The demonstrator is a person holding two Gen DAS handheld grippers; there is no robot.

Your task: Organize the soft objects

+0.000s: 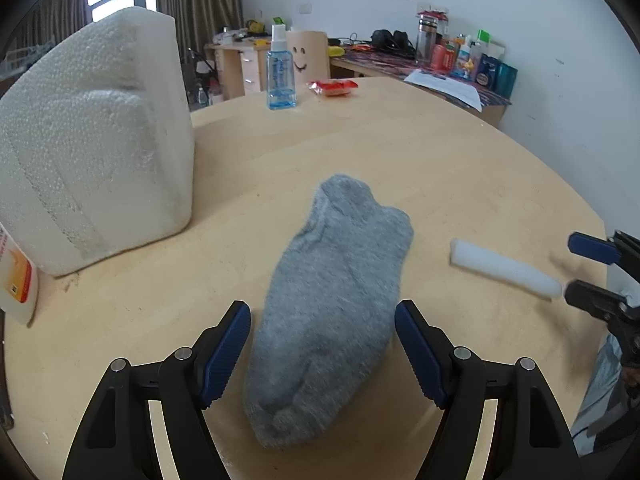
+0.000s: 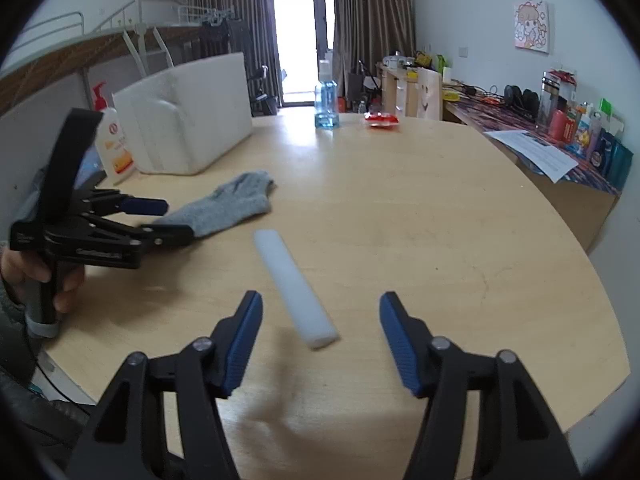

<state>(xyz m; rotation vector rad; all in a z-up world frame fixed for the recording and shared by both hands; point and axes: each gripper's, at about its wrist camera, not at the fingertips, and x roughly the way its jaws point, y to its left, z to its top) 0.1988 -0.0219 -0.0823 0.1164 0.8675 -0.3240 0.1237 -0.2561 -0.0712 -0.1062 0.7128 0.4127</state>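
A grey sock lies flat on the wooden table, its near end between the open fingers of my left gripper. The jaws stand apart on either side of it without squeezing it. The sock also shows in the right wrist view, with the left gripper at its end. A white foam stick lies on the table, its near end between the open fingers of my right gripper. In the left wrist view the stick lies right of the sock, with the right gripper at its end.
A large white foam block stands at the left. A lotion bottle stands beside it. A blue spray bottle and a red packet sit at the far side. A cluttered desk runs along the right wall.
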